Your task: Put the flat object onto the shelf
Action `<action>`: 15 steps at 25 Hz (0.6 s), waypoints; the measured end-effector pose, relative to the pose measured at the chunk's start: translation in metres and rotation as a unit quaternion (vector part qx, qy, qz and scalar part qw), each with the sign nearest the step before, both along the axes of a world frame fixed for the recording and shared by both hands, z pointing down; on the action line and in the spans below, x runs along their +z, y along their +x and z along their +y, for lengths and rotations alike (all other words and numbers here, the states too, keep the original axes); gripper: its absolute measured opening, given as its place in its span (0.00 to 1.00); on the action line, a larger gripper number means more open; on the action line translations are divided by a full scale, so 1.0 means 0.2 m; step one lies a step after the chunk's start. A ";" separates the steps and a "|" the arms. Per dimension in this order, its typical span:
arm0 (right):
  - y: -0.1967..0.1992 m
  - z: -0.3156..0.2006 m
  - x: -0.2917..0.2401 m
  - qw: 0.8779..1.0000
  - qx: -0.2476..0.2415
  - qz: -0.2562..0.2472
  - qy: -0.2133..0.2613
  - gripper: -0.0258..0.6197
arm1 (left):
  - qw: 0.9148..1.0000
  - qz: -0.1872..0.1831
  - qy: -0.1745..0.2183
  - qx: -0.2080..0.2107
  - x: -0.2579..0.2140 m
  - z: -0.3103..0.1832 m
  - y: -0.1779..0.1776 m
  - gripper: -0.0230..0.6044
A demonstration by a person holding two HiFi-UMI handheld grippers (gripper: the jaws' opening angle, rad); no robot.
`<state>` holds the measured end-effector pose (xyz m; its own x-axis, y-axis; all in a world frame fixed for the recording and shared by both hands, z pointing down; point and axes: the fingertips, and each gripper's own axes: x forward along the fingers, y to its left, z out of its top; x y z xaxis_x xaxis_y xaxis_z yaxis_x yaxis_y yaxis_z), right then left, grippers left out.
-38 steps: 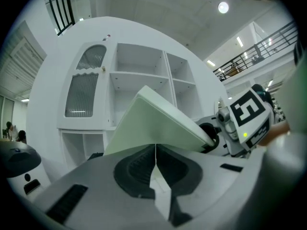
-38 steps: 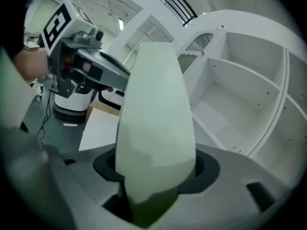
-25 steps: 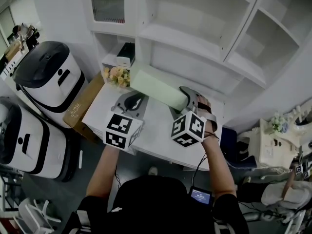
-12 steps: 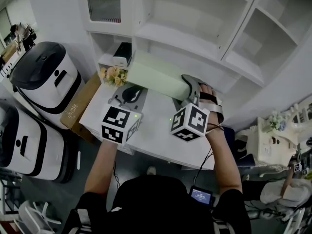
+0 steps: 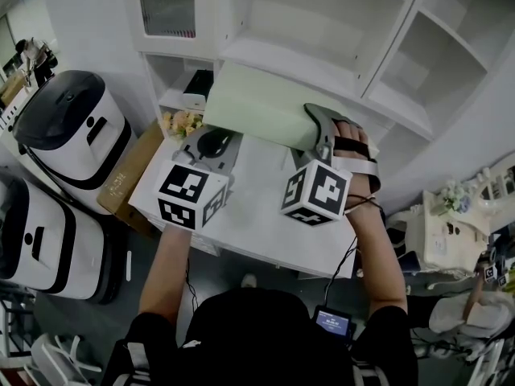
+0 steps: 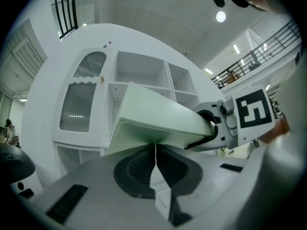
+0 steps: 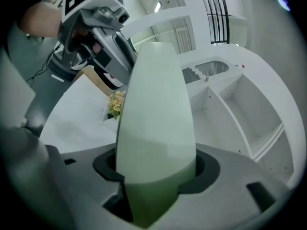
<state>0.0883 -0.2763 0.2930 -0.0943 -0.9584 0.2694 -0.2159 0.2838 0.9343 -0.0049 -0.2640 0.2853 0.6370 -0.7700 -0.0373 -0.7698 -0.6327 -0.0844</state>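
The right gripper (image 7: 154, 183) clamps the near end of a pale green flat panel (image 7: 156, 99), which juts toward the white shelf unit (image 7: 244, 109).

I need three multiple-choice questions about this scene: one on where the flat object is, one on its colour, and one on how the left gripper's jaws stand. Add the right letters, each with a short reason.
1. Where is the flat object?
A. lying on a chair
B. in the right gripper, held up before the shelf
C. hanging from a hook

2. What colour is it?
A. pale green
B. red
C. black

3. How do the jaws of the left gripper stand?
A. wide apart
B. closed on a cup
C. together, with nothing between them

Answers:
1 B: the right gripper view shows the object's end clamped between that gripper's jaws.
2 A: every view shows it pale green.
3 C: the left gripper view shows the jaws meeting in a thin line.
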 end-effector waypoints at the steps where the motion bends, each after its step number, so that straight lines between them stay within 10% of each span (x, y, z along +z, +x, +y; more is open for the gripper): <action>1: 0.00 0.00 -0.01 1.000 0.001 0.004 0.003 0.46 | 1.000 0.000 0.003 0.000 -0.01 0.00 0.00 0.05; 15: 0.00 0.03 -0.12 0.999 0.013 0.028 0.015 0.46 | 1.000 0.006 0.022 0.005 -0.11 0.02 -0.01 0.05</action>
